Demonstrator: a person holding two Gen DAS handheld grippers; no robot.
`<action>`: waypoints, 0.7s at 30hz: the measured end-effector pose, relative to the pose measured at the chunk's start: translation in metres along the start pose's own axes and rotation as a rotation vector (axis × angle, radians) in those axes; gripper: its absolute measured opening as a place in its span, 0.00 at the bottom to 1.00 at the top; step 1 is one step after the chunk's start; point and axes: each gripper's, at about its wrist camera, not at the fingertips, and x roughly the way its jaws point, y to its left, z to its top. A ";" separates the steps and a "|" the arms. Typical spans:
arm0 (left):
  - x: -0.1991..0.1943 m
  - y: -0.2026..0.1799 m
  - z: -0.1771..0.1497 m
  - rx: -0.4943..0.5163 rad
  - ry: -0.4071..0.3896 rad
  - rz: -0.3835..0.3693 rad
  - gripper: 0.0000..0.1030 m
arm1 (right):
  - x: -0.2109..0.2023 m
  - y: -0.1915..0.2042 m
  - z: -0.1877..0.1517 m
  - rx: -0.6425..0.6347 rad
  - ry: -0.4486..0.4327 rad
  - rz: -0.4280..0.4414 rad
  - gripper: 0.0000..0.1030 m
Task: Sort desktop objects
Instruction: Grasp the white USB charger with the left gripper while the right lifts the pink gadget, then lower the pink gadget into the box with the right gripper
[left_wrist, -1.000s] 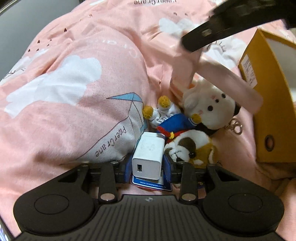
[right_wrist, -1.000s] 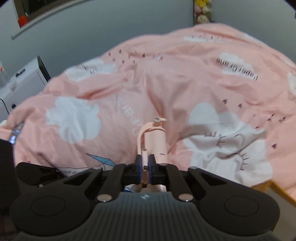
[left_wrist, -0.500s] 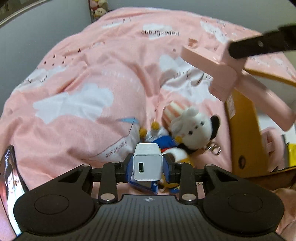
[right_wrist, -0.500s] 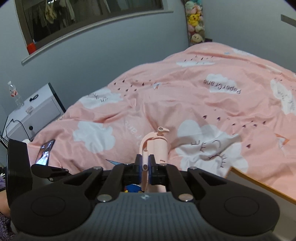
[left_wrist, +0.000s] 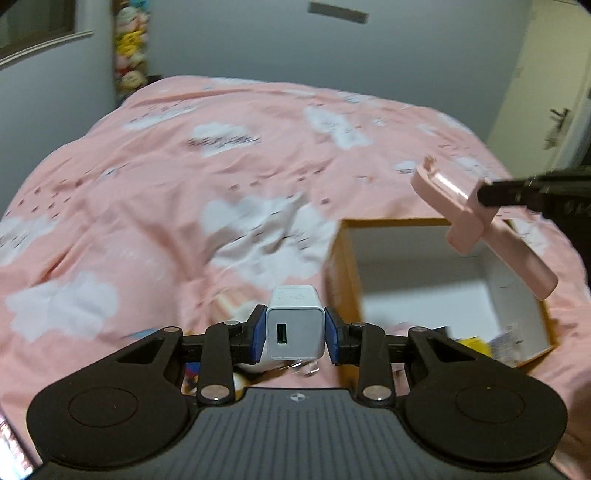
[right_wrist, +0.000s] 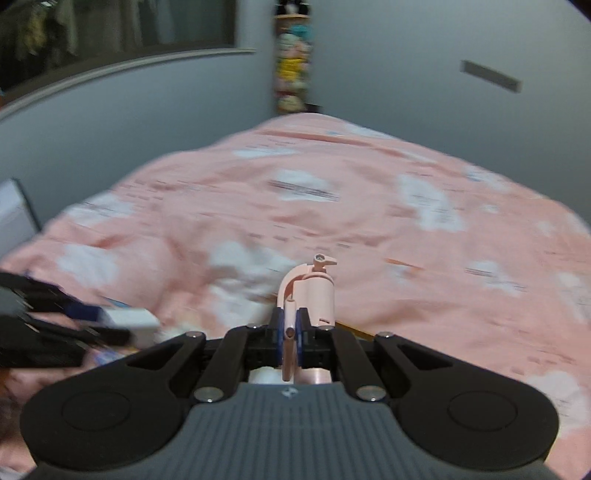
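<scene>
My left gripper (left_wrist: 295, 332) is shut on a white USB charger cube (left_wrist: 294, 326), held up above the pink bedspread (left_wrist: 184, 192). My right gripper (right_wrist: 290, 328) is shut on the thin arm of a pink plastic holder (right_wrist: 314, 295). In the left wrist view that pink holder (left_wrist: 476, 225) hangs over the open yellow cardboard box (left_wrist: 347, 266), with the right gripper's black fingers (left_wrist: 517, 192) coming in from the right edge. In the right wrist view the left gripper with the white charger (right_wrist: 127, 319) shows blurred at the left. Plush toys lie mostly hidden below the left gripper.
The box's white inside (left_wrist: 424, 288) holds a few small items near its front corner (left_wrist: 476, 345). A phone screen's edge (left_wrist: 14, 458) shows bottom left. A stack of plush toys (left_wrist: 129, 55) stands in the far room corner. Grey walls ring the bed.
Both grippers have risen and tilted up, so the bed's far end and walls come into sight. The plush toys dropped under the left gripper. The pink holder moved right, over the box.
</scene>
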 end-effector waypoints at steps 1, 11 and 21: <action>0.001 -0.007 0.002 0.012 -0.005 -0.019 0.36 | -0.003 -0.007 -0.004 0.001 0.005 -0.031 0.06; 0.020 -0.052 0.014 0.056 -0.020 -0.174 0.36 | -0.002 -0.075 -0.051 0.109 0.108 -0.184 0.06; 0.037 -0.071 0.015 0.060 0.011 -0.256 0.36 | 0.030 -0.103 -0.086 0.166 0.179 -0.204 0.06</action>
